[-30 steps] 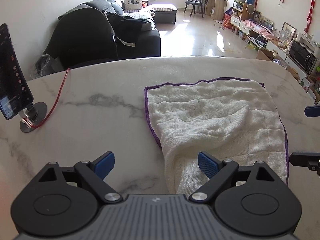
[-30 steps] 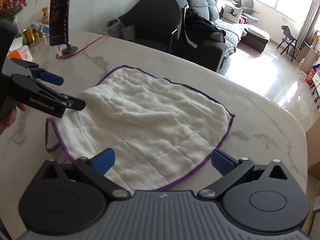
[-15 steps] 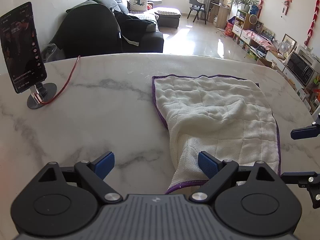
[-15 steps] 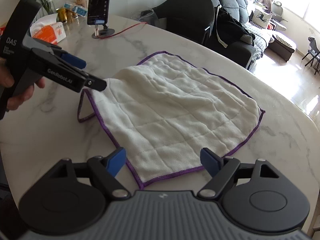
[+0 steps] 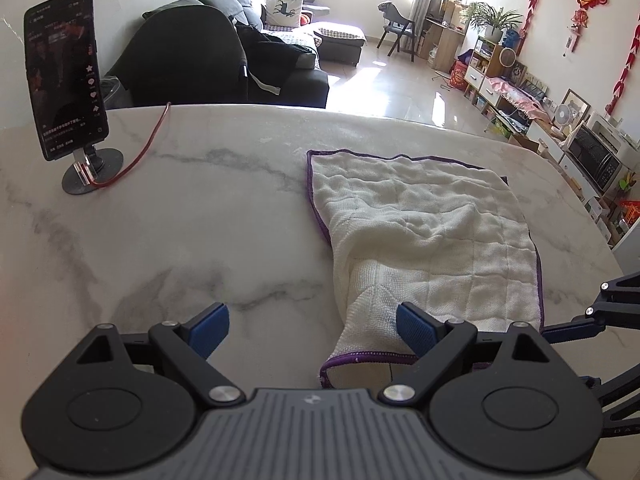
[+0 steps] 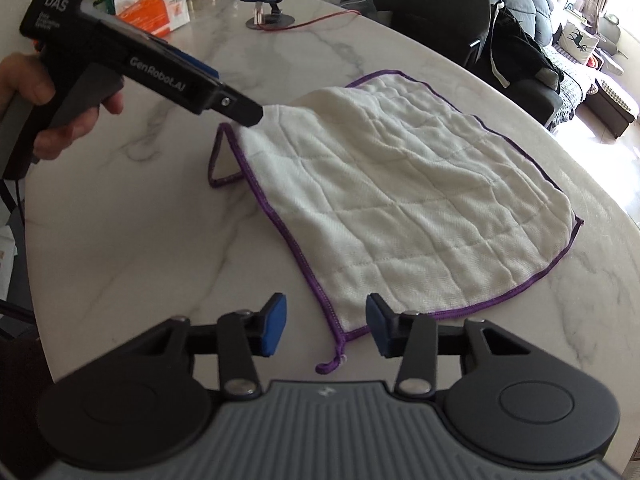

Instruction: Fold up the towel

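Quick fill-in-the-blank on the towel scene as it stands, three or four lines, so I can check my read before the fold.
1. The towel has a ____ border.
2. The right gripper, whose jaws have just been closing, brackets the towel's near ____.
3. The phone stands on a ____, a red cable running from it.
4. The left gripper has its jaws ____.

Missing words: purple; corner; stand; open
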`<state>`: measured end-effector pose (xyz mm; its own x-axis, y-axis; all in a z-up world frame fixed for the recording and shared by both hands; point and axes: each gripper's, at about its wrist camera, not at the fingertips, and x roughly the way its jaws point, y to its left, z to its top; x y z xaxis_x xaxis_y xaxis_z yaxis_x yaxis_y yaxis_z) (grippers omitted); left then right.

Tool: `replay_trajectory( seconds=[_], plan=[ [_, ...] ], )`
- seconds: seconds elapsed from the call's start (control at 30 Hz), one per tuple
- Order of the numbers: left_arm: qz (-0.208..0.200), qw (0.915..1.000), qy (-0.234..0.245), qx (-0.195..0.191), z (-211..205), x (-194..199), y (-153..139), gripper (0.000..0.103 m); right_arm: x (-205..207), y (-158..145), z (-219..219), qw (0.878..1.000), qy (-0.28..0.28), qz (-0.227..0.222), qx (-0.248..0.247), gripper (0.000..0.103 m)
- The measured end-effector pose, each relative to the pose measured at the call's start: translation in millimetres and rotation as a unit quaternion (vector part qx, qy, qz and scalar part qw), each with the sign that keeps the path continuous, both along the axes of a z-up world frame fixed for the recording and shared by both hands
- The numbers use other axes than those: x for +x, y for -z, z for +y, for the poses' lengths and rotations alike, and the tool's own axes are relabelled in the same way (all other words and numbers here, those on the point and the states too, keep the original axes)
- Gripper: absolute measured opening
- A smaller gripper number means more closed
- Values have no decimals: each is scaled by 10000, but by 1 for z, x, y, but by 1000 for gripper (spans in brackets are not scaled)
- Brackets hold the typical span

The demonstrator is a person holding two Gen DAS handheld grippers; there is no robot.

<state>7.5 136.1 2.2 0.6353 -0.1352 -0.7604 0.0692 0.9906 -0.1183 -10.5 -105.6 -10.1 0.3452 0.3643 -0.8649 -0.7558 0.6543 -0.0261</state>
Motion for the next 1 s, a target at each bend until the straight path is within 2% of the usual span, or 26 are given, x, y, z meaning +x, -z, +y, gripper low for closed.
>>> replay_trajectory(
  seconds=[0.13,0.23,0.4,0.73,0.8,0.87,0.93,0.97,1.0],
  plan=[
    [-24,10000,42,22,1,-4,-2,91,5,7,-2,9999,10,111,-68,26],
    [-77,9998,150,54,2,-11,-3,91,7,7,-4,9999,29,120,-34,9],
    [-159,9989,411,143,2,-22,-3,91,5,4,-5,10000,49,35,-39,7],
    [-185,9949,915,371,-25,-31,18,89,4,-20,-14,9995,194,-236,100,7],
    [-212,9947,942,364,-28,-31,22,81,4,-23,-16,9994,217,-256,103,7],
    [-138,9952,921,285,-28,-29,27,63,6,-24,-17,9992,249,-281,106,7],
    [-118,9962,834,229,-27,-28,30,55,7,-25,-19,9991,290,-301,115,7],
    [-128,9966,788,216,-26,-29,32,37,7,-25,-20,9990,305,-307,119,7],
    [-131,9969,742,215,-25,-29,32,29,8,-25,-22,9989,318,-316,122,7]
  ],
)
